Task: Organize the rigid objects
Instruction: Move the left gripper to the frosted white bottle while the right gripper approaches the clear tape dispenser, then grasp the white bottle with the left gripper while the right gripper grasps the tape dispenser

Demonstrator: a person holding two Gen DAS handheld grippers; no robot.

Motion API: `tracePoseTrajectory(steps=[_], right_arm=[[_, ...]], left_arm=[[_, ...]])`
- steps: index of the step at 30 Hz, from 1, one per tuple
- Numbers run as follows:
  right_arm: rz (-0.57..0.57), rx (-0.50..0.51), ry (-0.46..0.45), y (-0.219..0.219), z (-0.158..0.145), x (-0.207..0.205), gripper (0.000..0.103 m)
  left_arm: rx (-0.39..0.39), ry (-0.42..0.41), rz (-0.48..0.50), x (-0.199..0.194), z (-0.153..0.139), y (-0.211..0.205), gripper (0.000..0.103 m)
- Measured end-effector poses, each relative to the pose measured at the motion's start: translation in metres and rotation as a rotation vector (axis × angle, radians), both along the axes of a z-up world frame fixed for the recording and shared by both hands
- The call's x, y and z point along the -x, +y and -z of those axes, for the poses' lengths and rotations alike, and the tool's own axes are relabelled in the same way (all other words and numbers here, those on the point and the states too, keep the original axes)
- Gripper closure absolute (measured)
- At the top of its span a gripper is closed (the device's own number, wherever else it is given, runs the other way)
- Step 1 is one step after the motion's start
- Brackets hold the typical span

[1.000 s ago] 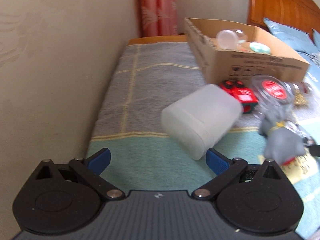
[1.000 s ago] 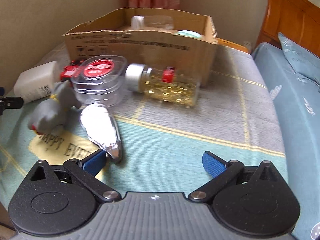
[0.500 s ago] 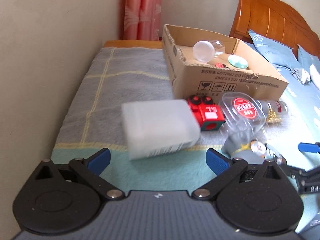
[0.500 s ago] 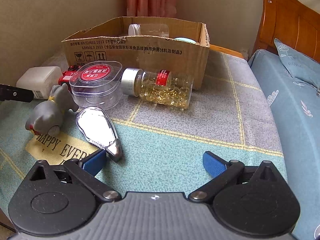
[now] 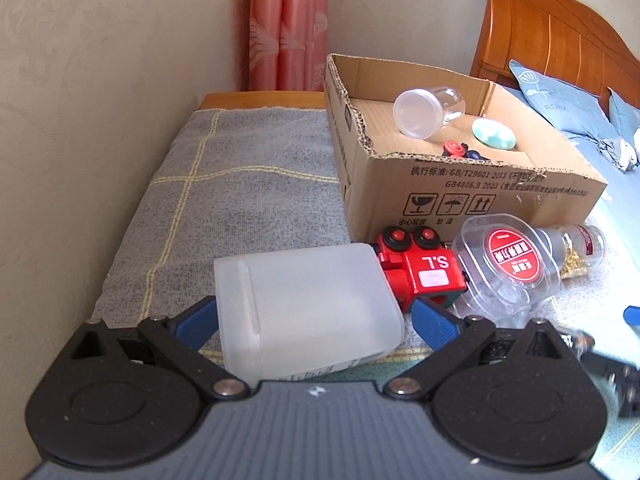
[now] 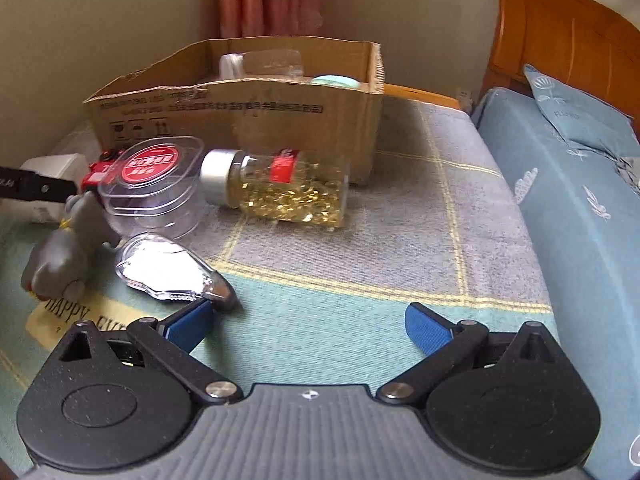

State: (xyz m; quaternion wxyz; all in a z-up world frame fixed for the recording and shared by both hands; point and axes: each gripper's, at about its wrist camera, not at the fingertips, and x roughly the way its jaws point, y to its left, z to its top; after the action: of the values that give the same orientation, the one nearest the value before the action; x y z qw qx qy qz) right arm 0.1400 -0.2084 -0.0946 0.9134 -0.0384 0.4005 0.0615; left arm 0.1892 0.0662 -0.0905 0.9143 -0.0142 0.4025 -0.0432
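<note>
On a blanket-covered bed, the left gripper point(image 5: 310, 322) straddles a frosted white plastic box point(image 5: 304, 308) lying just beside a red toy train point(image 5: 420, 274), its blue fingers spread on either side and apparently not yet pressing it. The step in hand looks like the pickup of that box, bound for the cardboard box point(image 5: 472, 196) nearby, where a clear jar point(image 5: 430, 110) already lies. Closing squarely and lifting clear of the train comes next. The right gripper point(image 6: 310, 322) hovers wide open, empty, near a silver spoon-shaped piece point(image 6: 172, 276).
</note>
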Motion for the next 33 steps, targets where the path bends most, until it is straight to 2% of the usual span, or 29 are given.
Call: tracePoseTrajectory(steps=[3,8,10,13,17,23,29,33], right_arm=[[0.004,0.004,0.019,-0.001,-0.002,-0.001,0.0],[-0.082,0.004,0.032,0.012,-0.002,0.009,0.0],[-0.123,-0.002,0.038,0.019,-0.003,0.012,0.0],[-0.169,-0.021,0.043,0.03,-0.004,0.015,0.0],[-0.222,-0.044,0.036,0.046,-0.007,0.016,0.006],[-0.209,-0.009,0.003,0.06,-0.008,0.008,0.022],[-0.201,-0.006,-0.006,0.056,-0.007,0.0,0.023],[-0.125,0.0,0.0,0.033,-0.007,-0.006,0.023]], left_arm=[[-0.005,-0.002,-0.012,0.0,0.0,0.002,0.004],[-0.011,-0.006,-0.017,-0.005,-0.001,0.002,0.006],[-0.023,-0.008,-0.014,-0.007,-0.001,-0.001,0.012],[-0.028,-0.007,-0.011,-0.008,-0.002,-0.001,0.013],[-0.031,-0.019,-0.008,0.001,-0.004,0.001,0.017],[-0.025,-0.021,-0.004,0.015,-0.008,0.004,0.021],[-0.016,-0.018,0.005,0.017,-0.009,0.006,0.021],[-0.024,-0.02,0.017,0.017,-0.009,0.006,0.021]])
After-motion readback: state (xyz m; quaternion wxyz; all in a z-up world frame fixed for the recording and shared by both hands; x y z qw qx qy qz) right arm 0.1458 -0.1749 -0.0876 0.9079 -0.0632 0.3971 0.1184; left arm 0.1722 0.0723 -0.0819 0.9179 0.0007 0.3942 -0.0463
